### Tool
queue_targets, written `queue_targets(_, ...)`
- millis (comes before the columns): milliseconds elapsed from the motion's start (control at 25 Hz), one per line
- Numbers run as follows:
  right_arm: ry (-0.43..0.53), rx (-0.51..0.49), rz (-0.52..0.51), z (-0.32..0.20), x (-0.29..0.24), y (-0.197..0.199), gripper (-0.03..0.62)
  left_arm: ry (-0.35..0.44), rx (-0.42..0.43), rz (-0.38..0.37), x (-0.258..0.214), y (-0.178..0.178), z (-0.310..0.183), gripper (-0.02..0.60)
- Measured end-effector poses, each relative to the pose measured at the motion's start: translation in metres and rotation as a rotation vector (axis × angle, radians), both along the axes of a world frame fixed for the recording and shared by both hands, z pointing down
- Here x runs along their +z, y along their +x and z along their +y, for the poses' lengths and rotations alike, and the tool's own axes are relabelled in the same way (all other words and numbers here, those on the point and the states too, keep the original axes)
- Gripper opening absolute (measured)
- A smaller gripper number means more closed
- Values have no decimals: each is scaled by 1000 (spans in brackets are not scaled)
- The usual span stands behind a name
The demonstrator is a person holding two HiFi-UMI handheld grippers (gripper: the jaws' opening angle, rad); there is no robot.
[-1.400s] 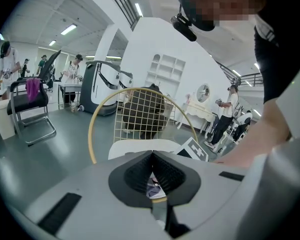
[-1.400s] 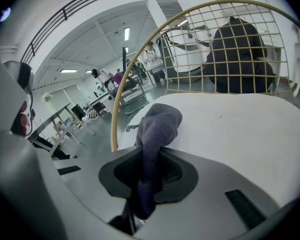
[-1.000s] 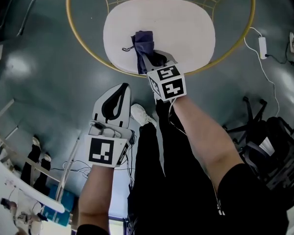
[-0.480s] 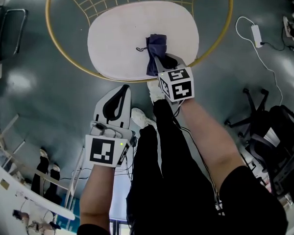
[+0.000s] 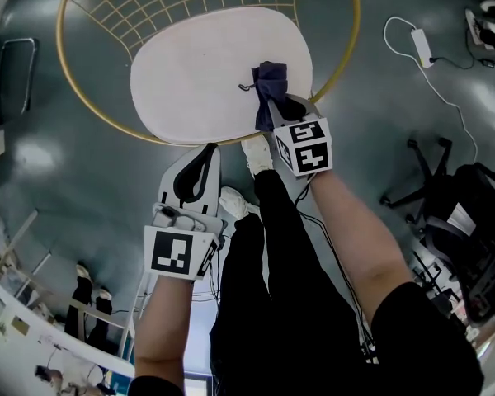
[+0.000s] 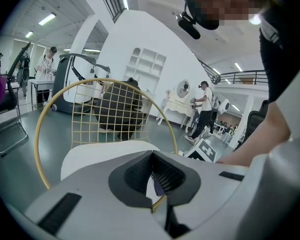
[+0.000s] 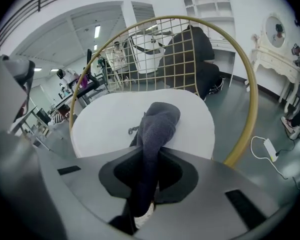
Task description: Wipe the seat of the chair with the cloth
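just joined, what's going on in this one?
A person holds a gripper in each hand and is wiping a chair. The right claw is shut on a dark blue cloth, which rests on the white seat of the gold wire chair, near its front right edge. The left claw is shut with nothing in it, held back off the chair above the floor.
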State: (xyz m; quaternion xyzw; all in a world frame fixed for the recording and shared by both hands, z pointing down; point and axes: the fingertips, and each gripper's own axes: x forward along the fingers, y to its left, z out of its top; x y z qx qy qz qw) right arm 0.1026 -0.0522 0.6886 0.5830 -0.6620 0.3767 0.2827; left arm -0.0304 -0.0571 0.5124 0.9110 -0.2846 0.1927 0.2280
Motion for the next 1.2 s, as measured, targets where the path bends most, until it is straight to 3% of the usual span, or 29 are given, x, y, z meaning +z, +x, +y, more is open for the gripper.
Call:
queue_targets(600,-18,77,79,23,-15,50,63,7,57,12,-11,26,11,12)
queue_targets(1200,-26,139,155,30,-27,70,61,22,54,21,-20,16,20,12)
